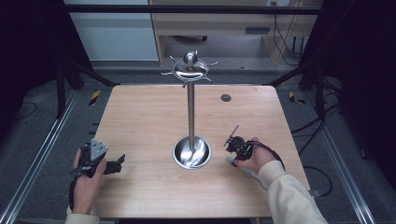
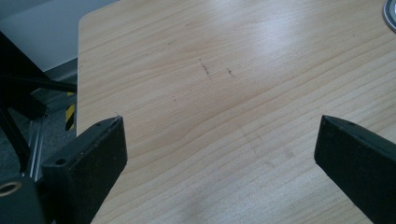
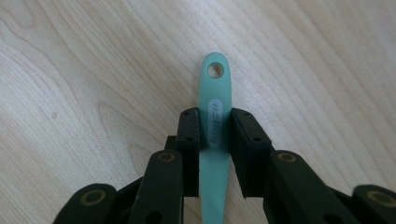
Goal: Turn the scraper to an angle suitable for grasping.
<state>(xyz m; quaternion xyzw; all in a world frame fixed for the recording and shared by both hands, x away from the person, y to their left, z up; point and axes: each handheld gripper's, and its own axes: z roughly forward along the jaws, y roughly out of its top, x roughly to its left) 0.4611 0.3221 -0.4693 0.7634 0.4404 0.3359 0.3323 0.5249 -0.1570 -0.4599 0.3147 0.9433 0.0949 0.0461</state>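
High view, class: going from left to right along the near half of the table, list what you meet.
left gripper → metal stand's round base → right gripper, shut on the green handle

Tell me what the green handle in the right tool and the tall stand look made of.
Green handle: probably matte plastic or silicone; flat, even colour, moulded hanging hole, no glare.
Stand: likely polished steel; mirror-bright pole and base dish reflecting light.

Stand [image 1: 191, 112] sits mid-bench [image 1: 140, 116], left hand-held gripper [image 1: 114, 164] off to its left, right hand-held gripper [image 1: 232, 156] clamping the handle [image 3: 214, 116] on its right.
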